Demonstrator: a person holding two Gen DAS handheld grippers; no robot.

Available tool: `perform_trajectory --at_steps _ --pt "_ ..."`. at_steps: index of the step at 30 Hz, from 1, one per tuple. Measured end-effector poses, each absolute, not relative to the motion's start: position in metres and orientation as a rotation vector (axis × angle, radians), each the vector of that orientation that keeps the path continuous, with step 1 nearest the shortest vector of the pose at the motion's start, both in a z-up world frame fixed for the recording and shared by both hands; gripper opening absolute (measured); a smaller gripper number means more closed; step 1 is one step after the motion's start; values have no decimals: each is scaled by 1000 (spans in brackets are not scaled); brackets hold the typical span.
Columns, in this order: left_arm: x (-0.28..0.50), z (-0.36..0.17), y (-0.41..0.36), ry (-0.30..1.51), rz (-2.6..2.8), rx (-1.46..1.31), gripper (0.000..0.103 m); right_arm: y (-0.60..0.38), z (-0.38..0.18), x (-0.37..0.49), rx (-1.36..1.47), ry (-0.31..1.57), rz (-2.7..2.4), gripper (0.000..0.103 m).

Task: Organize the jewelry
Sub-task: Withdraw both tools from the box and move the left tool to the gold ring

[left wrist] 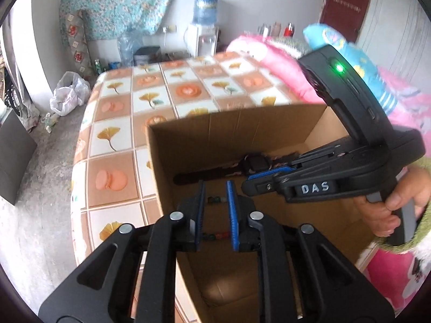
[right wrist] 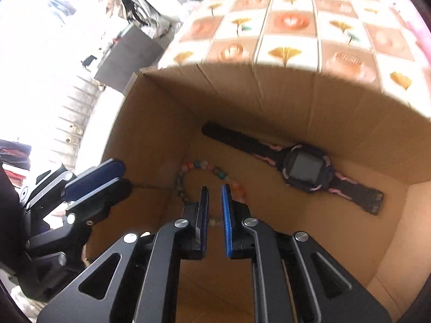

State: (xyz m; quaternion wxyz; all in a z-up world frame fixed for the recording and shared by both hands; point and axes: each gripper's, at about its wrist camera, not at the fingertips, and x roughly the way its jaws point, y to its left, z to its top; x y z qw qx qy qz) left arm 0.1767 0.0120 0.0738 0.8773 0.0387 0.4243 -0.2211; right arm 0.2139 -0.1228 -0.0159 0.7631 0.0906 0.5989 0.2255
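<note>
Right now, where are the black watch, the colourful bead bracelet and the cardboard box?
black watch [right wrist: 305, 167], right wrist view, on its screen.
colourful bead bracelet [right wrist: 200, 164], right wrist view, top beads.
cardboard box [right wrist: 282, 97], right wrist view, far wall.

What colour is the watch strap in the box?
Black with pink trim on the watch strap, clearest in the right wrist view.

The only readable lettering is "DAS", in pale raised capitals on the black body of the right gripper [left wrist: 269, 175]. The dark red door [left wrist: 347, 5] carries a line of characters too small to read.
</note>
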Motion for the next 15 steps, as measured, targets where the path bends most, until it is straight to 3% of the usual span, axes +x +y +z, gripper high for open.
perform_trajectory --at_steps 10,15 --pt "74 114 46 647 -623 -39 65 -172 63 95 269 978 649 11" --pt "26 80 43 686 -680 -31 67 -190 30 37 295 1044 631 11"
